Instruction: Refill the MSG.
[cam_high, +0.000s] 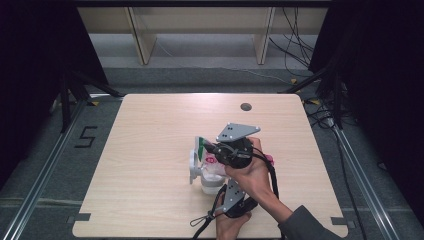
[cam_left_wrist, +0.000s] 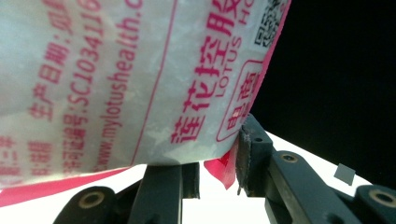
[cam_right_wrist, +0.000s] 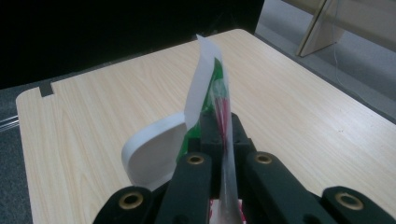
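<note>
on the light wooden table (cam_high: 150, 150), near its middle, stands a white plastic jug (cam_high: 197, 167); the left gripper (cam_left_wrist: 217, 170) grips the white and pink printed plastic bag (cam_left_wrist: 140, 79) at its lower edge; the right gripper (cam_right_wrist: 219, 133) is clamped on the bag's top edge.

The table (cam_high: 150, 150) is showing a pale wood-grain top with a smooth, matt finish. The packet (cam_left_wrist: 140, 79) is looking like thin plastic film, frosted white and faintly glossy, printed in pink-red, with a green-and-white strip (cam_right_wrist: 205, 93) standing stiff at its edge. The white cup (cam_right_wrist: 154, 154) is appearing smooth and matt, its material unclear. Both grippers' jaws are reading as matt black plastic with brass-coloured pivot pins, and the grey plate (cam_high: 237, 131) is looking flat, dull and metallic
</note>
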